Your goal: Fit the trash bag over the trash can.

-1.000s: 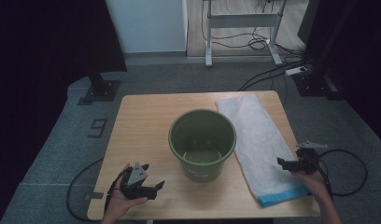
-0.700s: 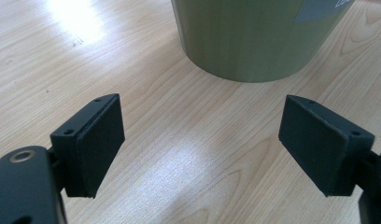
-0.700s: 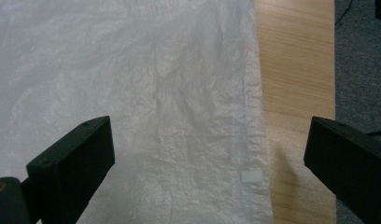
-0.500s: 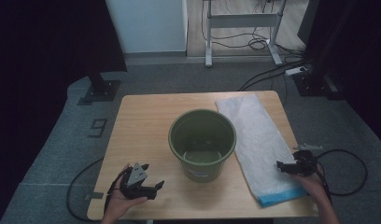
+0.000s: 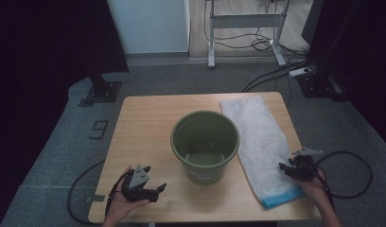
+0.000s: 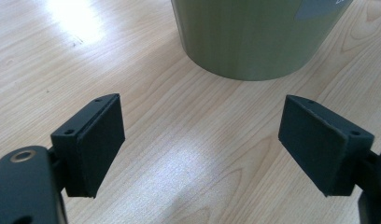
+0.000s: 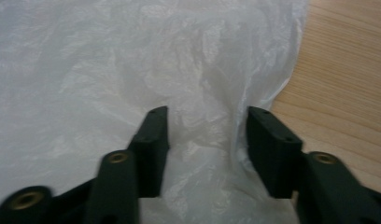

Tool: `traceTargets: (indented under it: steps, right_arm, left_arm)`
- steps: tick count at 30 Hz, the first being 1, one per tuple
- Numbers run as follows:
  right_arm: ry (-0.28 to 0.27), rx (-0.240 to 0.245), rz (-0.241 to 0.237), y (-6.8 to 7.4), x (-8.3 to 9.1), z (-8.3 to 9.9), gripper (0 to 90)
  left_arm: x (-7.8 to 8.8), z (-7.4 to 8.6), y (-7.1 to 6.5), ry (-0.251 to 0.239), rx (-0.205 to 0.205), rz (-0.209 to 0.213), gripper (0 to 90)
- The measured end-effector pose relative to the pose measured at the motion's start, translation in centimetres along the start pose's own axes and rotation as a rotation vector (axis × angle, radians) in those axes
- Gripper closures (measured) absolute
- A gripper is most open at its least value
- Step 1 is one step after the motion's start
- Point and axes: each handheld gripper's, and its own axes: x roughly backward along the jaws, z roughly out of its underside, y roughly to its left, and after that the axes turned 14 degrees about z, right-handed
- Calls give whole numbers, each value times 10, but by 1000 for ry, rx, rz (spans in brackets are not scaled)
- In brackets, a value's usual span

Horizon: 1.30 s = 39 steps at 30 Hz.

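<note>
Wooden table point(image 5: 144, 123) sat on a grey floor with cables behind it, and on the table the right gripper point(image 7: 205, 154) had its jaws partly open over the edge of a thin white plastic bag point(image 7: 109, 70), with a fold of bag between them but not yet pinched. Left gripper point(image 6: 200, 144) had its jaws wide open and held nothing, low over the bare wood just in front of the green bucket point(image 5: 205, 144) in the middle. I think the bag could slip out or bunch up, because it looked so thin and slippery.
</note>
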Motion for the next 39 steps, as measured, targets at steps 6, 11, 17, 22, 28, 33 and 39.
traceTargets:
  steps: [6,11,17,22,28,33,39]
  right_arm:
    - [-12,55,-63,6,1,-2,855]
    - [-98,53,-172,1,15,-3,888]
    - [-190,49,-235,-5,41,-11,890]
    - [-276,49,-279,-8,72,-25,890]
    - [-380,24,-355,-10,106,-41,890]
    - [-456,25,-395,-9,134,-58,890]
    - [-529,61,-414,-3,169,-80,890]
  left_arm:
    - [5,-2,0,-18,-1,-9,145]
    - [8,-5,-3,-39,-8,-24,147]
    - [10,-9,-5,-65,-1,-21,147]
    - [9,-9,-6,-62,-2,-21,147]
    - [14,-11,-8,-78,-11,-32,148]
    - [18,-16,-10,-107,-2,-26,154]
    - [23,-21,-15,-126,-10,-24,157]
